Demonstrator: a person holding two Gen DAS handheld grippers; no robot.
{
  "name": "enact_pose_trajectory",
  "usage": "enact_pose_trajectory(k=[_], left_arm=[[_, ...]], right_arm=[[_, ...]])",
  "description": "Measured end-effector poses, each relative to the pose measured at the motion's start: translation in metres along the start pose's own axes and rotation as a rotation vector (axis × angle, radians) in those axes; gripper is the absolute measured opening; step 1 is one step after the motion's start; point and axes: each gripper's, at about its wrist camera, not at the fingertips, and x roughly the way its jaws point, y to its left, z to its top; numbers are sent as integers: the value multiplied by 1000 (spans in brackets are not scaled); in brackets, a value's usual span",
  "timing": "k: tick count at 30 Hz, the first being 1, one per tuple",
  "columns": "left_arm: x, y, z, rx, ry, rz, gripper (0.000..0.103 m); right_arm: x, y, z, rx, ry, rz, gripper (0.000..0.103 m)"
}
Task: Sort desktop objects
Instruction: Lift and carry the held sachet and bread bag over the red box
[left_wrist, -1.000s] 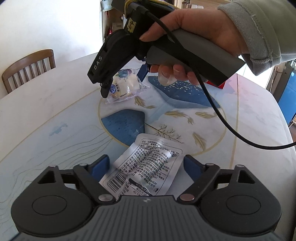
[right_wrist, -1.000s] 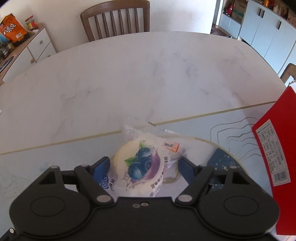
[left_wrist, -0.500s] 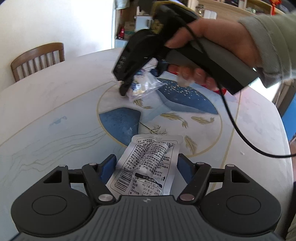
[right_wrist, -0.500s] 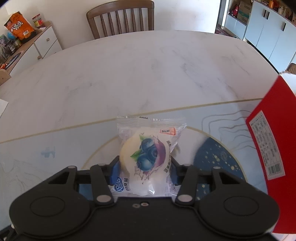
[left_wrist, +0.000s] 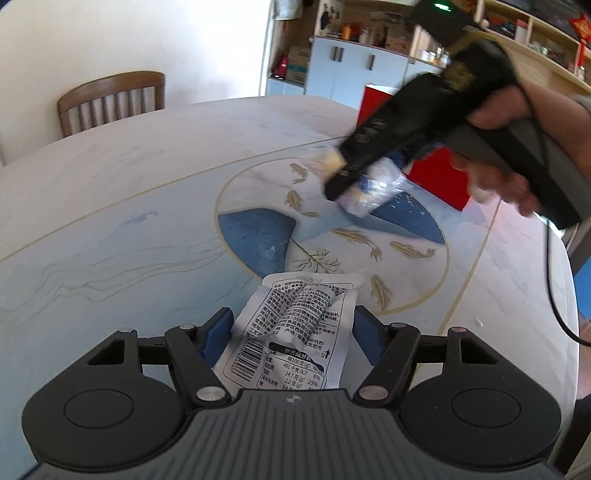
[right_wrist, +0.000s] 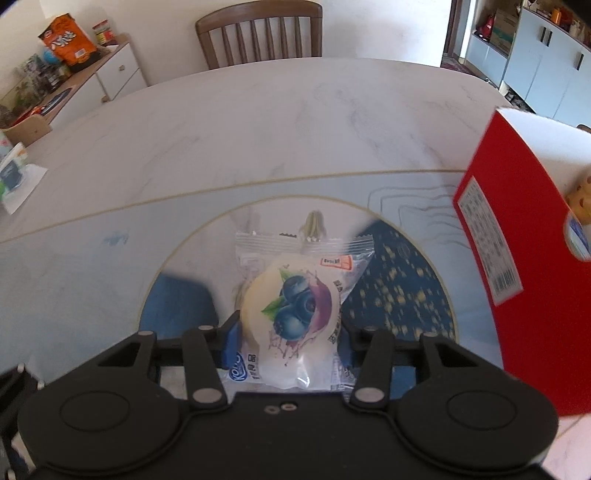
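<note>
Right wrist view: the right gripper (right_wrist: 286, 334) has just closed its fingers (right_wrist: 232, 338) on the blueberry bun packet (right_wrist: 295, 314), and now they are clenched against both sides of it. A second ago the packet lay on the desk (right_wrist: 258, 136) with the fingers wide on either side; now it hangs clear of the blue medallion, and the red box (right_wrist: 517, 258) has swung in much larger at the right. In the left wrist view you see the same thing from outside: the right gripper (left_wrist: 354, 192) is blurred in mid-carry, packet in its tip, just in front of the red box (left_wrist: 436, 173) at the far right.

Meanwhile the left gripper (left_wrist: 291, 328) has narrowed its fingers (left_wrist: 218, 328) too, around the white printed snack packet (left_wrist: 295, 332) at the near edge of the medallion. The blue pads sit at the packet's edges, grasping it; it looks lifted off the desk, though I can't be sure.

So both pickups look done. My read: the bun is heading for the red box, and the white packet is next to go.
</note>
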Motion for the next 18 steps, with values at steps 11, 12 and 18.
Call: enact_pose_trajectory(k=[11,12,18], left_arm=[[-21,-3,9,-99,-47,69,70],[-24,-5,10,-105,-55,75,69],[-36,-16,24,-145,-90,99,70]], right_arm=[[-34,-5,-22,-41,-17,65,47],[-38,-6,-23,-47,-22,72,47],[-62,-14,-24,-75,-58,123,47]])
